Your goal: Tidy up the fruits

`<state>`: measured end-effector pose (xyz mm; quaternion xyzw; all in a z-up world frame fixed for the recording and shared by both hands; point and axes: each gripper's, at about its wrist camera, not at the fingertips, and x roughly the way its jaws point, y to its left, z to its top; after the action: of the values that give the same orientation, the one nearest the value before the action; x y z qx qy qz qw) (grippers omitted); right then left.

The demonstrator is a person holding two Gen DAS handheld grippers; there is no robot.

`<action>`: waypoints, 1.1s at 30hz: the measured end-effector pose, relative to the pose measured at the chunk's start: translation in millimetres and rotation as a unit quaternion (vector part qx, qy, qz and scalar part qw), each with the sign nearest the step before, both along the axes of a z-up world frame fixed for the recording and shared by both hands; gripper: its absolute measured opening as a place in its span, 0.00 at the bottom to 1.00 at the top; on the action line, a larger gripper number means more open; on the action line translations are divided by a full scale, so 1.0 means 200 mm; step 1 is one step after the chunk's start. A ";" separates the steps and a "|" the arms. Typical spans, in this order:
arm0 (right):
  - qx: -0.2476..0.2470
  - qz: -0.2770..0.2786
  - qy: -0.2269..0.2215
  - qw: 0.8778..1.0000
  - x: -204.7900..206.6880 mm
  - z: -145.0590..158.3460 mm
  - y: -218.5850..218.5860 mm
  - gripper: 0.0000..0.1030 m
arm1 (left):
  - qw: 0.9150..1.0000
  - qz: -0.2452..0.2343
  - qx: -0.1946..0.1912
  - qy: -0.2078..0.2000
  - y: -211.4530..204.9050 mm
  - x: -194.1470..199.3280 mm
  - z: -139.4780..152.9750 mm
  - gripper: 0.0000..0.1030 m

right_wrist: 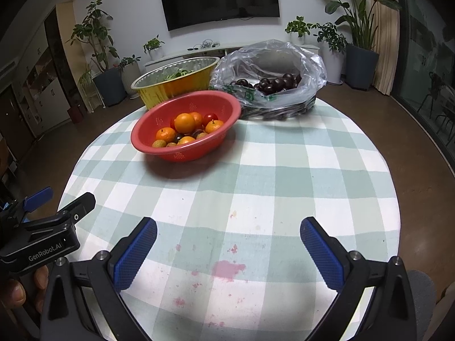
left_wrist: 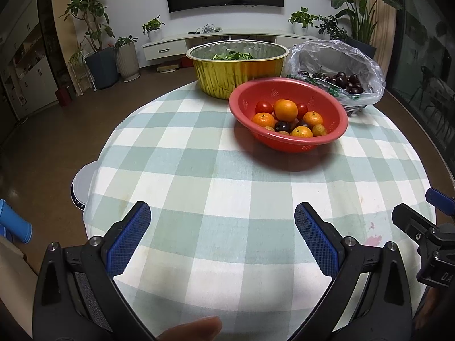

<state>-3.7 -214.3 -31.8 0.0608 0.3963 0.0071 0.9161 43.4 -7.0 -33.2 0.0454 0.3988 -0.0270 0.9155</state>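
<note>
A red colander bowl (left_wrist: pixel 335 113) stands on the far part of the round table and holds oranges (left_wrist: pixel 285 110), red tomatoes (left_wrist: pixel 263 106), a dark plum (left_wrist: pixel 282 126) and small tan fruits. It also shows in the right wrist view (right_wrist: pixel 148 130). Behind it a clear plastic bag (left_wrist: pixel 366 62) holds several dark plums (right_wrist: pixel 277 83). My left gripper (left_wrist: pixel 223 209) is open and empty above the near table. My right gripper (right_wrist: pixel 229 224) is open and empty, also near the front edge.
A gold foil basin (left_wrist: pixel 239 71) with greens stands behind the bowl. The checked tablecloth (right_wrist: pixel 284 170) has pink stains (right_wrist: pixel 227 270) near the front. The right gripper shows at the right edge of the left wrist view (left_wrist: pixel 421 224). Potted plants and a TV line the far wall.
</note>
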 end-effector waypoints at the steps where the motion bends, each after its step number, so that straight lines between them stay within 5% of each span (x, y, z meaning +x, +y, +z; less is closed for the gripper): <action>1: 0.000 0.000 0.001 1.000 0.00 0.00 0.00 1.00 | 1.000 0.000 0.001 0.001 0.00 0.00 0.00 1.00; 33: 0.000 0.001 0.007 1.000 0.00 -0.03 0.01 1.00 | 1.000 0.000 0.004 0.009 0.00 0.01 -0.06 1.00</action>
<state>-3.8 -213.0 -38.5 0.0601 0.4030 0.0072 0.9132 44.7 -7.5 -45.2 0.0492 0.4072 -0.0257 0.9116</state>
